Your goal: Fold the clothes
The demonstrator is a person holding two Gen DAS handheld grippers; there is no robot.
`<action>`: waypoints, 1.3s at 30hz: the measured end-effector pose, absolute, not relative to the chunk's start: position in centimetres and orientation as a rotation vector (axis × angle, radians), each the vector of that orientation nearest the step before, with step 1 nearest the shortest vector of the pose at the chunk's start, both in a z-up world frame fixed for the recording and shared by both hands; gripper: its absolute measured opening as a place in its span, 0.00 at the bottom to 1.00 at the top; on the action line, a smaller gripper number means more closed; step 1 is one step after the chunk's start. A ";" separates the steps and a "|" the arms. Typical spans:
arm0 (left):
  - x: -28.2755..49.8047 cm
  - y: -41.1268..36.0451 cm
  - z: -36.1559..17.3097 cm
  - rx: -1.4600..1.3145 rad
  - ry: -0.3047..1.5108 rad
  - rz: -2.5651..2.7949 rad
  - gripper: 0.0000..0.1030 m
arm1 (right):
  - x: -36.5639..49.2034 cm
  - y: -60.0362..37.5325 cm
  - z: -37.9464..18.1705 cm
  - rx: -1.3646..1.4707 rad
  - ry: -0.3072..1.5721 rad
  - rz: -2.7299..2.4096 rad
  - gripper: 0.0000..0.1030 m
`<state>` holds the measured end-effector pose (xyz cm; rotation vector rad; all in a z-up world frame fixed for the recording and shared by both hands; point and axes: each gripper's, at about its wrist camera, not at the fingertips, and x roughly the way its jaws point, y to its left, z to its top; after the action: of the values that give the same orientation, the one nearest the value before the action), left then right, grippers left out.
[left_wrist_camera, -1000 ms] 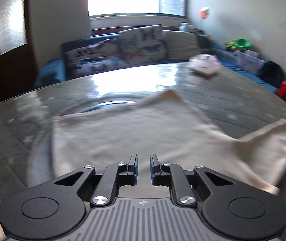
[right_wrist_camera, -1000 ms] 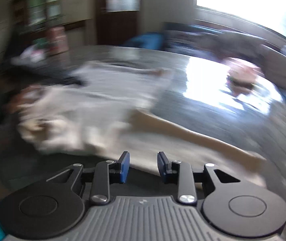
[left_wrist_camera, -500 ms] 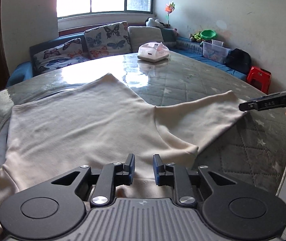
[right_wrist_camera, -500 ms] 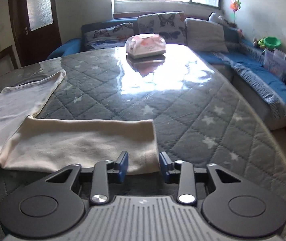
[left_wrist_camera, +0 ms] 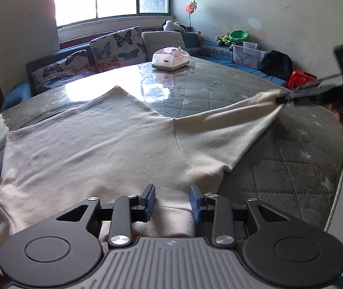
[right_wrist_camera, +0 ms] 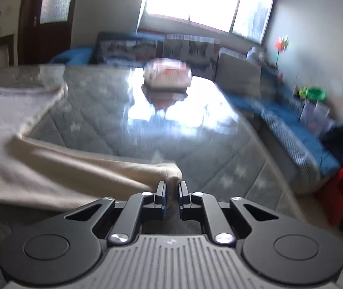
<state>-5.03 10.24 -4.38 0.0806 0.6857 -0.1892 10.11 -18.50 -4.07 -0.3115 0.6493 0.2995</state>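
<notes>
A cream long-sleeved top (left_wrist_camera: 99, 144) lies spread flat on the round quilted table (left_wrist_camera: 292, 168). My left gripper (left_wrist_camera: 172, 201) is open, its fingers either side of the top's near edge. My right gripper (right_wrist_camera: 171, 191) is shut on the cuff of the right sleeve (right_wrist_camera: 166, 171) and holds it lifted off the table; the sleeve (left_wrist_camera: 243, 110) stretches taut toward it. In the left wrist view the right gripper (left_wrist_camera: 284, 98) shows at the far right, pinching the cuff.
A white tissue box (left_wrist_camera: 170, 59) stands on the far side of the table. A sofa with butterfly cushions (left_wrist_camera: 113, 48) runs behind it. A red stool (left_wrist_camera: 301, 79) and a black bag (left_wrist_camera: 276, 66) stand on the right by the wall.
My right gripper has shut on the sleeve cuff and lifted it, pulling the sleeve taut. My left gripper has opened a little wider over the near edge.
</notes>
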 end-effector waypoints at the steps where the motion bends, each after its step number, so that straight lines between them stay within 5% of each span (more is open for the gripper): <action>1: -5.1 10.2 -4.3 0.079 0.688 -0.193 0.34 | 10.2 -18.5 -4.4 -0.309 0.655 0.297 0.10; 5: -5.4 10.7 -3.7 0.060 0.678 -0.188 0.35 | 9.9 -18.6 -4.1 -0.304 0.647 0.291 0.25; 14: -8.2 17.1 -1.0 -0.024 0.595 0.056 0.35 | 8.1 -14.5 -0.2 -0.264 0.595 0.520 0.30; 18: -9.9 22.7 -0.7 -0.062 0.579 0.305 0.35 | 7.2 -10.8 -0.2 -0.268 0.593 0.659 0.47; 24: -12.2 30.9 -1.1 -0.158 0.559 0.626 0.36 | 6.3 -6.0 -0.7 -0.301 0.600 0.799 0.56; 39: -11.4 39.6 -3.8 -0.279 0.620 0.717 0.27 | 5.1 -1.4 -2.6 -0.367 0.656 0.888 0.64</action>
<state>-11.37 39.61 -3.82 -0.2789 0.6205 0.7174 5.11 -1.43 -2.62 -0.3674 0.6557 0.8878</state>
